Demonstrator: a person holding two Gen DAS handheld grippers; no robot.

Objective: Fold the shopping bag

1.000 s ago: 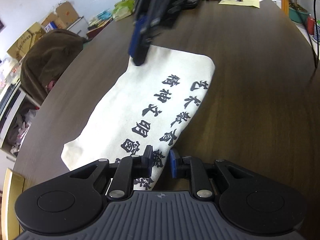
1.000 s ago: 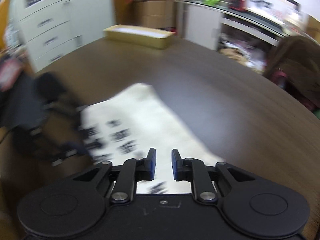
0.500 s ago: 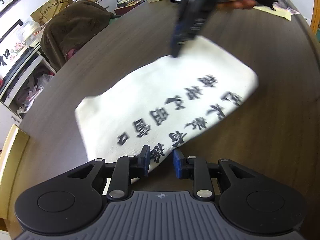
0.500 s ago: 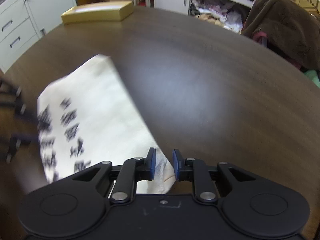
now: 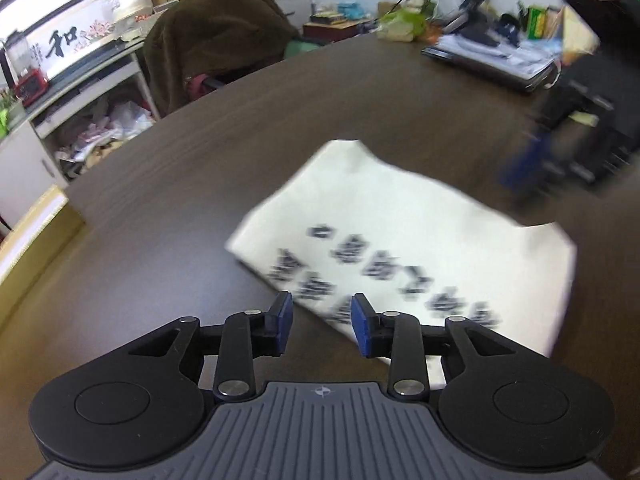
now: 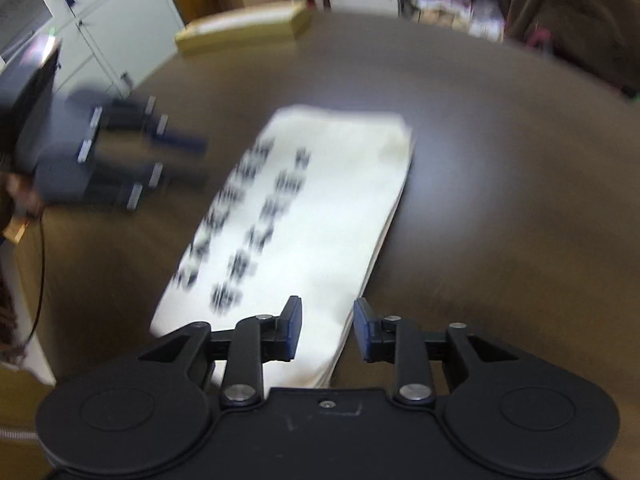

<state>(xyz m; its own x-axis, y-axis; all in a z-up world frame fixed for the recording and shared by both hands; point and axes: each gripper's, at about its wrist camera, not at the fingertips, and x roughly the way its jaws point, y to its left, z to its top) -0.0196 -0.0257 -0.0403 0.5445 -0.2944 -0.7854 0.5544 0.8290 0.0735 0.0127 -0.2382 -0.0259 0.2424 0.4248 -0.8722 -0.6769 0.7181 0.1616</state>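
Observation:
A folded cream cloth shopping bag (image 5: 404,236) with black printed characters lies flat on the dark wooden table (image 5: 280,120). It also shows in the right wrist view (image 6: 312,208). My left gripper (image 5: 321,322) is open and empty, just above the bag's near edge. My right gripper (image 6: 327,328) is open and empty, over the bag's near end. The right gripper shows blurred in the left wrist view (image 5: 560,148) beyond the bag. The left gripper shows blurred in the right wrist view (image 6: 120,152), left of the bag.
A chair draped in a brown cover (image 5: 216,36) stands at the table's far side. A laptop and papers (image 5: 492,60) lie at the back right. A flat yellow box (image 6: 244,32) rests on the table's far edge. Cabinets (image 6: 104,32) stand behind.
Both grippers have let go of the bag's edges, opened wider and pulled back. The bag now lies flat on the table. Both views have swung and are blurred.

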